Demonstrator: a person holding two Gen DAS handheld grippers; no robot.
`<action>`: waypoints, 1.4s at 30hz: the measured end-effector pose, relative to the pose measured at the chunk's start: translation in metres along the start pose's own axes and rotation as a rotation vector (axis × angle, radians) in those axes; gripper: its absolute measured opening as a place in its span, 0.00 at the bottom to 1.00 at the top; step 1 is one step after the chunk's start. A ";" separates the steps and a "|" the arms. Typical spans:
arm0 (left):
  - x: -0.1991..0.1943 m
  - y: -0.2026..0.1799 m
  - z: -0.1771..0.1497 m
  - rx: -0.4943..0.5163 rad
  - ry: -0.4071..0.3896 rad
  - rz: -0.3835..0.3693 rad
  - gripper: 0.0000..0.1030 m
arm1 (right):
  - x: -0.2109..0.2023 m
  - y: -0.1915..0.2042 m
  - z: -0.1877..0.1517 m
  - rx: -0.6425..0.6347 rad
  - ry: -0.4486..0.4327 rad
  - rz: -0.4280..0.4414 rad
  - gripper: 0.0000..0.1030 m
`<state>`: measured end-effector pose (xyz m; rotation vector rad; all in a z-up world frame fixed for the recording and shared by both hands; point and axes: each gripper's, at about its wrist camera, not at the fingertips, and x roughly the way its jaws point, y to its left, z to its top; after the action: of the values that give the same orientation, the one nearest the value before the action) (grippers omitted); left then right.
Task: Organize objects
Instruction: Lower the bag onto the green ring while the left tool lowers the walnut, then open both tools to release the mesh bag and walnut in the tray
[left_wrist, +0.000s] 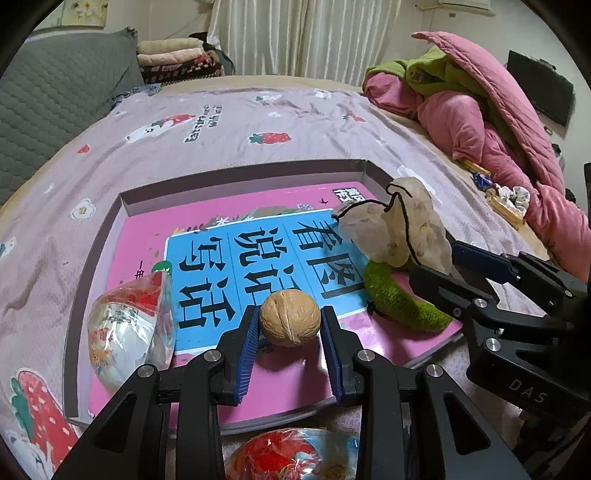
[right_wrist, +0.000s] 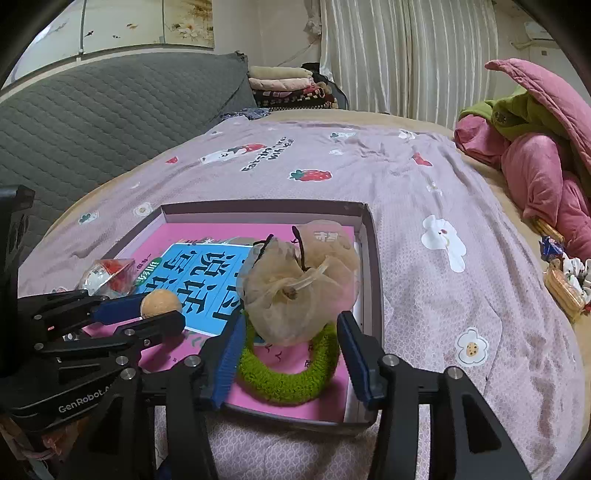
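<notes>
On the bed (right_wrist: 424, 192), a shallow box (right_wrist: 369, 258) w/ a pink book (left_wrist: 295, 362) lying flat inside. Left tool (left_wrist: 291, 325) is clenched on a walnut (left_wrist: 290, 316), pads pressing both sides, nut just above the book cover. Right tool (right_wrist: 288, 350) is released, jaws apart, straddling a green scrunchie (right_wrist: 288, 384) that sits on the book at the box's near right corner; pads not touching it. A beige mesh bow (right_wrist: 299, 288) stands up from the scrunchie. Wrapped snack (left_wrist: 125, 332) sits at the box's left side; another packet (left_wrist: 291, 458) lies on the bed near the box's front edge.
</notes>
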<state>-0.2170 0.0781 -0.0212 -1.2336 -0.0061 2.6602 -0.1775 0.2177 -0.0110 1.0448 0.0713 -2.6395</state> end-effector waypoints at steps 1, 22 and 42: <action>0.000 0.000 0.000 -0.002 0.003 0.003 0.33 | 0.000 0.000 0.000 0.001 0.000 0.003 0.52; 0.001 0.007 -0.005 -0.029 0.025 0.012 0.33 | -0.004 0.005 -0.002 -0.019 -0.002 0.008 0.52; -0.012 0.010 -0.002 -0.048 0.008 0.020 0.51 | -0.005 0.005 -0.001 -0.022 -0.005 0.002 0.52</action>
<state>-0.2098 0.0658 -0.0150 -1.2659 -0.0570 2.6870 -0.1719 0.2149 -0.0078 1.0300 0.0972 -2.6336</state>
